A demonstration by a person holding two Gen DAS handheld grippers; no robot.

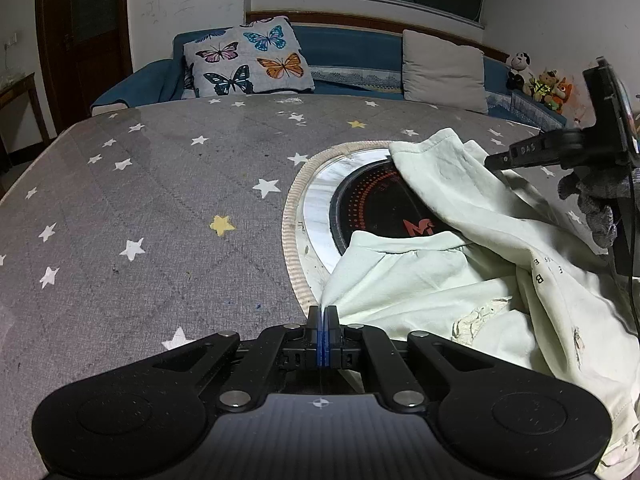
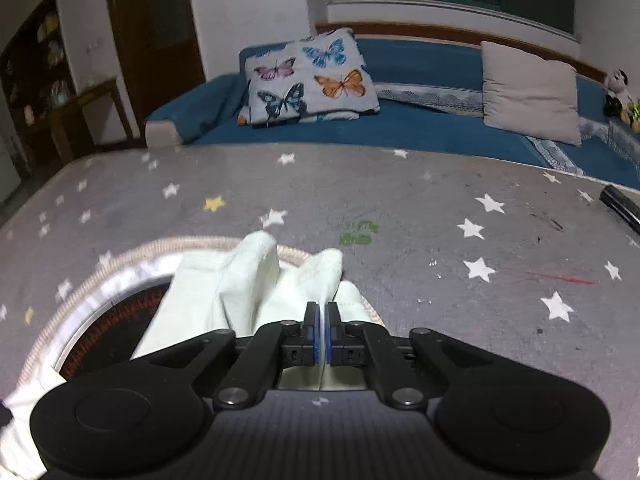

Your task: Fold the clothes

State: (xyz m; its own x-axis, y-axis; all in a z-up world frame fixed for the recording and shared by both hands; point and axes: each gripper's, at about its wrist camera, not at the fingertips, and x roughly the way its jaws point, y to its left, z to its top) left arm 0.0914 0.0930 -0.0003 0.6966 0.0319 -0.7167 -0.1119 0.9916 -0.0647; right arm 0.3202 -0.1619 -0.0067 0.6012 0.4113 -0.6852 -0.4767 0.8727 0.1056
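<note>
A pale green garment (image 1: 420,280) lies crumpled over the right half of the grey star-print table (image 1: 160,200). My left gripper (image 1: 323,314) is shut on the garment's near left edge, down at table level. In the left wrist view, my right gripper (image 1: 490,160) holds a fold of the cloth lifted at the far right, with a grey-gloved hand (image 1: 596,200) behind it. The right wrist view shows my right gripper (image 2: 322,312) shut on the garment (image 2: 248,280), which bunches up in two humps just ahead of the fingers.
A round black cooktop (image 1: 360,208) with a woven rim is set into the table, partly under the garment (image 2: 120,308). A black object (image 2: 620,204) lies at the table's far right. Behind stand a blue sofa (image 2: 420,120), a butterfly cushion (image 1: 248,60), a beige cushion (image 1: 444,68) and plush toys (image 1: 540,84).
</note>
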